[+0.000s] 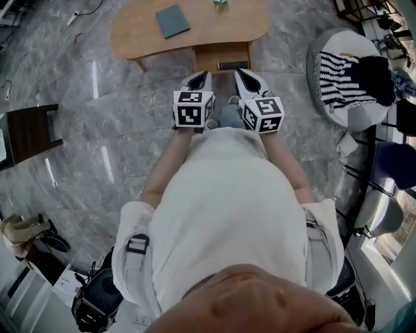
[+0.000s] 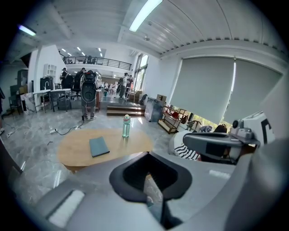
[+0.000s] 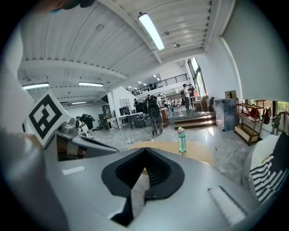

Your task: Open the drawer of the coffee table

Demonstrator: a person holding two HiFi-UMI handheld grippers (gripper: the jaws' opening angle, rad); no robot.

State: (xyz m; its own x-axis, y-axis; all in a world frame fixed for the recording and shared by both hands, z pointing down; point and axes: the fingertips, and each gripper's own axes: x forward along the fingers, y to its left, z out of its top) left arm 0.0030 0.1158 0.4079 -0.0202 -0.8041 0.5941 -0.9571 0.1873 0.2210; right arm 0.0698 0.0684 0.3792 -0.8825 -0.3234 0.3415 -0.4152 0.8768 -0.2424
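The wooden coffee table (image 1: 130, 32) stands at the top of the head view, with a grey-blue book (image 1: 172, 21) and a green bottle (image 1: 220, 2) on it. Its drawer (image 1: 214, 55) hangs under the near edge and has a dark handle (image 1: 232, 66). My left gripper (image 1: 200, 78) and right gripper (image 1: 242, 76) hover side by side just short of the drawer, both shut and empty. In the left gripper view, the left gripper (image 2: 148, 154) points at the table (image 2: 76, 151). Beyond the right gripper (image 3: 145, 150), the right gripper view shows the bottle (image 3: 181, 139).
A round pouf (image 1: 338, 107) with a striped cloth stands right of the table. A dark stool (image 1: 26, 130) is at the left, on the grey marble floor. A backpack (image 1: 97, 299) lies behind the person. Other people and desks (image 2: 86, 90) are far behind the table.
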